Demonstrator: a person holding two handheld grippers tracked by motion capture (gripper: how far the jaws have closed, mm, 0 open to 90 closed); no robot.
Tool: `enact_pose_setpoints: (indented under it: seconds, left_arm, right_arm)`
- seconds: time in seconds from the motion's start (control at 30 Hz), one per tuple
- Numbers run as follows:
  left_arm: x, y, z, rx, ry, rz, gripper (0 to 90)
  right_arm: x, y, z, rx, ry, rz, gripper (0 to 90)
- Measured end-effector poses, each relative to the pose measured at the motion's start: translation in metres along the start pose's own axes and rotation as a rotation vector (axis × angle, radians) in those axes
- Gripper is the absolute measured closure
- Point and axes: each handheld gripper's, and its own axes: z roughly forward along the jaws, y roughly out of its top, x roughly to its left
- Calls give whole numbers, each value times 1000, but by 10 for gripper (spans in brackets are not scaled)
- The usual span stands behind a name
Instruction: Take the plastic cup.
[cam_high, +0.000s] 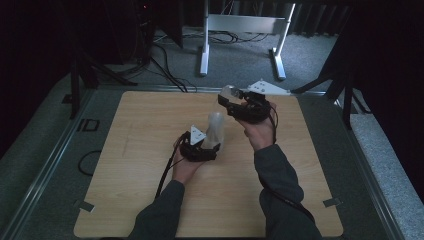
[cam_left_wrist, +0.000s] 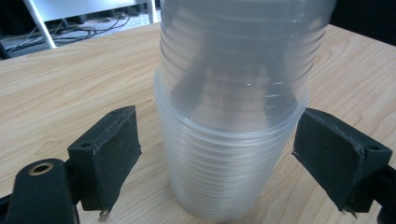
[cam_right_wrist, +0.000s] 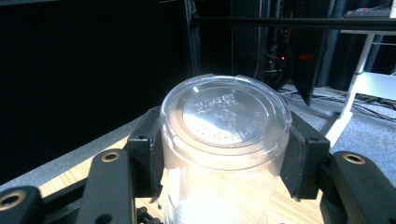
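Item: my right gripper (cam_right_wrist: 224, 154) clamps one clear plastic cup (cam_right_wrist: 224, 140) lifted far-right of the upside-down cup stack (cam_high: 214, 131) mid-table (cam_high: 125, 150), my left gripper (cam_left_wrist: 219, 154) apart around it (light, slippery, crushable; grip sidewalls gently near the rim).

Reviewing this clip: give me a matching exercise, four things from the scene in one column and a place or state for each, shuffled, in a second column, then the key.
Things:
1. cup stack
2. single cup
3. left gripper
4. right gripper

States:
A. shut on a clear cup, held above the table
B. gripped on both sides, its base toward the right gripper's camera
C. jaws open, one pad on each side of the stack without pressing it
D. stands on the wooden table, cups nested together

Pairs: 1-D, 2-B, 3-C, 4-A
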Motion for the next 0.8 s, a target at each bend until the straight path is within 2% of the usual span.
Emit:
enact_pose_setpoints:
  seconds: [0.13,0.27,0.4,0.53,0.57,0.8]
  left_arm:
    - [0,2,-4,-7,-6,-4,143]
    - [1,2,-8,-3,16,-18,142]
    - [2,1,-10,-1,11,-21,143]
    - [1,0,-14,-1,2,-16,144]
    - [-1,1,-18,-9,-11,-9,146]
    - [-5,1,-29,-7,-18,14,154]
  right_arm:
    - [-5,-1,-4,7,-19,5,415]
    - [-12,-3,-10,9,-39,12,415]
    - [-17,-5,-13,16,-55,11,415]
    - [-21,-8,-16,21,-68,13,415]
    - [-24,-11,-19,28,-80,14,416]
    - [-32,-22,-26,52,-107,26,416]
